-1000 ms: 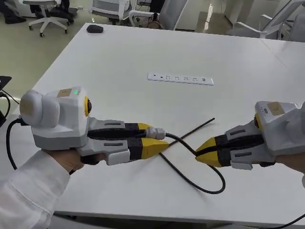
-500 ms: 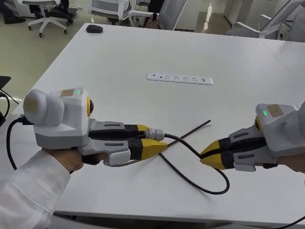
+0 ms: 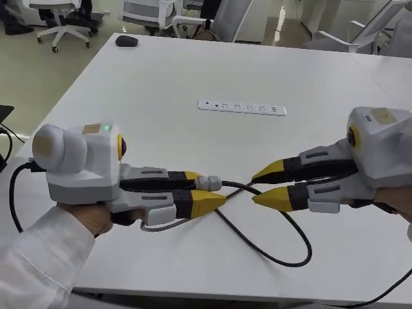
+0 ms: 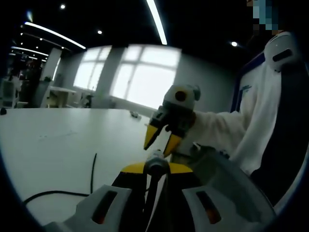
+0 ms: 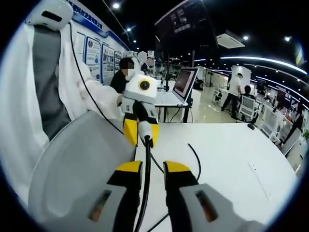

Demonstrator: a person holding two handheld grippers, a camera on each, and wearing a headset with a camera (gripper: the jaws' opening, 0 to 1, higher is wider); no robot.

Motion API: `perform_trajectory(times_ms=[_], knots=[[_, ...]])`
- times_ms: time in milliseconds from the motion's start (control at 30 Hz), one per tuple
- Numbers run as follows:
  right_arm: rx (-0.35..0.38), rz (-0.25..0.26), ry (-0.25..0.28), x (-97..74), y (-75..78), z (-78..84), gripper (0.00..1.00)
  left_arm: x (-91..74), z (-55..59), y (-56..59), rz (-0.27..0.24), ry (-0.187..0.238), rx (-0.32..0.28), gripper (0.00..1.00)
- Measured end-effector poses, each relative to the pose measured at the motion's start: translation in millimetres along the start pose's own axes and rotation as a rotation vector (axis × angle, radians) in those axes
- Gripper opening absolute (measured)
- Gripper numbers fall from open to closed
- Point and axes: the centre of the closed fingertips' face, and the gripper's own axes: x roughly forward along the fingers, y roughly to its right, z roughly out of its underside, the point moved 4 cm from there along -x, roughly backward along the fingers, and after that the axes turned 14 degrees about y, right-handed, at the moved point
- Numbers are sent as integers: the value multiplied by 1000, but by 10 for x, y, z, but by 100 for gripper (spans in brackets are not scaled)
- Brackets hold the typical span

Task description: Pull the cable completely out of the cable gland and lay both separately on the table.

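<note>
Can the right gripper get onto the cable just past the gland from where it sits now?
Probably yes. The right gripper is open, its jaws on either side of the cable, with nothing between them and it. The left gripper holds the cable gland, apart from that stretch.

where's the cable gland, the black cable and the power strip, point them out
cable gland (image 3: 208, 183): head view, on its pale grey body.
black cable (image 3: 291, 264): head view, on the near bend of its loop.
power strip (image 3: 241, 107): head view, on the middle of its top face.
</note>
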Motion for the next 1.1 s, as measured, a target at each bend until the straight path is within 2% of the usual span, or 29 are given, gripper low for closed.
perform_trajectory(times_ms=[233, 433, 700, 1100], knots=[[-11, -33, -11, 155, -8, 31, 15, -5, -16, 9, 4, 7, 5, 16], [-3, -39, 13, 245, -17, 11, 11, 9, 0, 26, 15, -3, 14, 16], [-3, -52, 21, 257, -30, 12, 3, 3, 2, 16, 9, -4, 15, 16], [-17, -57, 10, 241, -29, 73, 3, 9, 11, 22, 15, -15, 25, 16]])
